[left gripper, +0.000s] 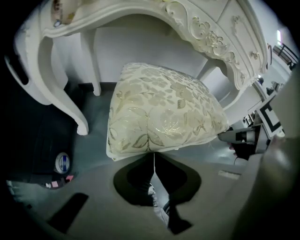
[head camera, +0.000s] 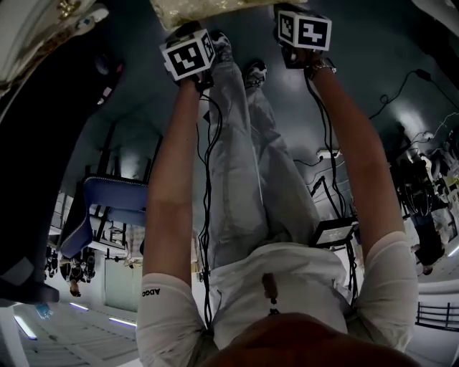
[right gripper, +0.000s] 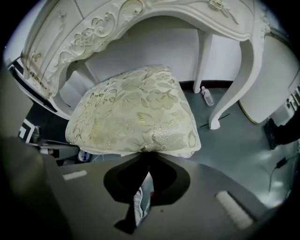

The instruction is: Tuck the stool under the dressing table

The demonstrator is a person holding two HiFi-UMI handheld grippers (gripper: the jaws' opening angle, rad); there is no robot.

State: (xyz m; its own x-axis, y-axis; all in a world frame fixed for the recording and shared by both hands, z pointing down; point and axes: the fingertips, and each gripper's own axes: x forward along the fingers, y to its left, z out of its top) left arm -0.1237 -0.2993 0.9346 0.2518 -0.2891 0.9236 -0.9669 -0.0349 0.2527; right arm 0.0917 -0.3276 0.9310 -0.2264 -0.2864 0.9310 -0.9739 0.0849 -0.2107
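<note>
The stool's cream floral cushion (left gripper: 159, 110) (right gripper: 136, 112) fills both gripper views and shows as a strip at the top of the head view (head camera: 208, 11). It stands in front of the white carved dressing table (left gripper: 206, 33) (right gripper: 108, 28), facing the knee opening. My left gripper (left gripper: 153, 153) is shut, pinching the near edge of the cushion. My right gripper (right gripper: 149, 153) is shut on another part of that near edge, where the fabric bunches. In the head view both arms reach out, with the left marker cube (head camera: 188, 56) and the right marker cube (head camera: 304, 30) at the cushion.
Curved table legs (left gripper: 56, 89) (right gripper: 239, 79) flank the opening. A small bottle (right gripper: 206, 96) lies on the floor by the right leg. A round blue-and-white disc (left gripper: 62, 162) sits on a dark mat at left. My shoes (head camera: 254, 72) stand just behind the stool. Cables (right gripper: 281, 164) trail at right.
</note>
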